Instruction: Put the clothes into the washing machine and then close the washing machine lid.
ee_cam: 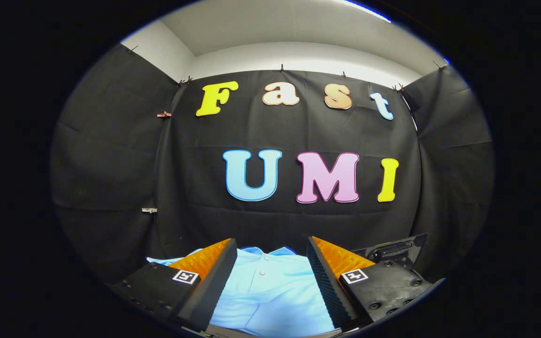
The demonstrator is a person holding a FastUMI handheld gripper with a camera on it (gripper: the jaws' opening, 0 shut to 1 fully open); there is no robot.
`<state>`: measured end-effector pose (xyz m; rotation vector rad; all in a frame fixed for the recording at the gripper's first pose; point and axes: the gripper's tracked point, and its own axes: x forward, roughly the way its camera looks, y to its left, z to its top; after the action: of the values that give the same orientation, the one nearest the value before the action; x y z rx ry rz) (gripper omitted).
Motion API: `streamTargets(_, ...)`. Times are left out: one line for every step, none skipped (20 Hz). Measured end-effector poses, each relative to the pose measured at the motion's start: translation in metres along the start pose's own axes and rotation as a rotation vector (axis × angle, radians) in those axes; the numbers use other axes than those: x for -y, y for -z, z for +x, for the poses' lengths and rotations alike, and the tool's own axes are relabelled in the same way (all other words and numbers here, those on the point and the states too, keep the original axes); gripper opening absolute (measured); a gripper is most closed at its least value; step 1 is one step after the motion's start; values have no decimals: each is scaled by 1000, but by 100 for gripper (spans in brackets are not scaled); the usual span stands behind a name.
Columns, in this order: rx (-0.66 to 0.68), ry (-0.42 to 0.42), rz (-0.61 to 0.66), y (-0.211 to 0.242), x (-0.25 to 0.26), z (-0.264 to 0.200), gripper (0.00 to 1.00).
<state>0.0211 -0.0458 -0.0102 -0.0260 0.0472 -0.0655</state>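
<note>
The gripper (272, 258) has its fingers spread wide apart, released, with nothing pressed between them. Each finger carries a small square black-and-white marker tag (185, 276) on its upper face; the tags bear a coded pattern, no readable words.

Between the fingers and just below them lies a light blue shirt (270, 293), spread flat. Its collar (270, 252) sits at the far end, just ahead of the fingertips, and its buttoned placket (262, 272) runs from the collar back toward the gripper, so the long axis lies along the fingers' own direction with the collar pointing away. Part of a sleeve or shoulder reaches out past the left finger.

Beyond the right finger, close to it, stands a dark angular object (395, 251); what it is I cannot tell.

Well beyond everything hangs the booth's black cloth wall (111, 155), pinned up with small clips (164, 114).
</note>
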Motion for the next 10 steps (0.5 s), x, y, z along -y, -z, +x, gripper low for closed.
streamTargets(-4,5,-3,1,2,2,94)
streamTargets(-13,9,-6,3,4,5,94)
streamTargets(-18,10,-7,5,4,8,94)
streamTargets(-17,14,-12,6,5,9,94)
streamTargets(-17,20,-18,6,7,11,94)
streamTargets(-18,19,-22,7,6,16,94)
streamTargets(-33,20,-24,13,5,21,94)
streamTargets(-62,15,-22,20,4,27,94)
streamTargets(-100,7,-20,31,0,33,94)
streamTargets(-125,3,-26,37,0,37,94)
